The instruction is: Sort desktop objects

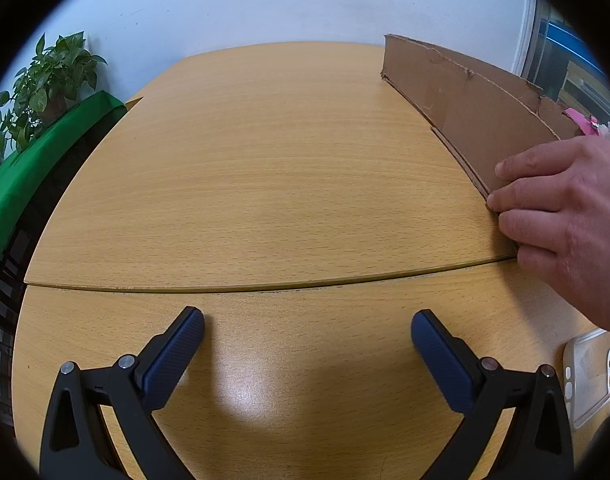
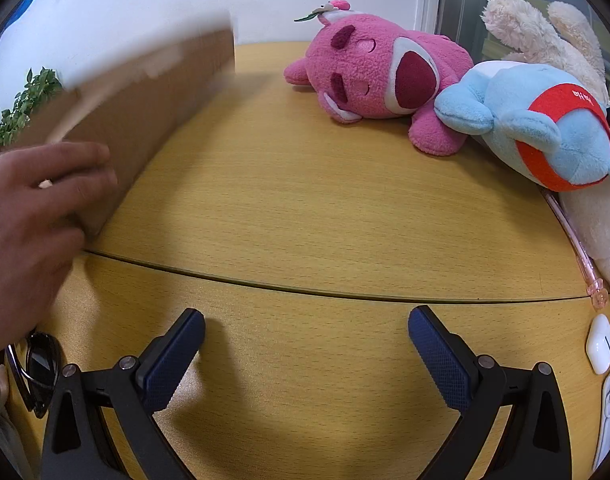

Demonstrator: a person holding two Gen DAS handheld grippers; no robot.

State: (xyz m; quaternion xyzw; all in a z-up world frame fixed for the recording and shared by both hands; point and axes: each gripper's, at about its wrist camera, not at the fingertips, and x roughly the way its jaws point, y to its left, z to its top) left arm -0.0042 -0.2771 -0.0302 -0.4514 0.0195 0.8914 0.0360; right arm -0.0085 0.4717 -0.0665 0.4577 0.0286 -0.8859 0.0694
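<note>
Cardboard divider point(image 1: 473, 108) stood upright along the right side of the wooden desk point(image 1: 245, 160) in the left wrist view, with a bare hand point(image 1: 561, 216) gripping its near end. The left gripper point(image 1: 307, 336) hovered low over the desk, its 2 fingers spread wide around nothing. A white phone case point(image 1: 585, 380) lay at the right edge.

From the right wrist, the right gripper point(image 2: 306, 334) was likewise spread and empty. Beyond it lay a pink plush point(image 2: 381, 76) touching a blue plush point(image 2: 545, 128), with a pink pen point(image 2: 577, 252), white earbud case point(image 2: 601, 342) and sunglasses point(image 2: 39, 372) near the edges.

Cardboard divider point(image 2: 145, 100) upright on table point(image 2: 305, 208), plush toys point(image 2: 385, 80) right of it.
</note>
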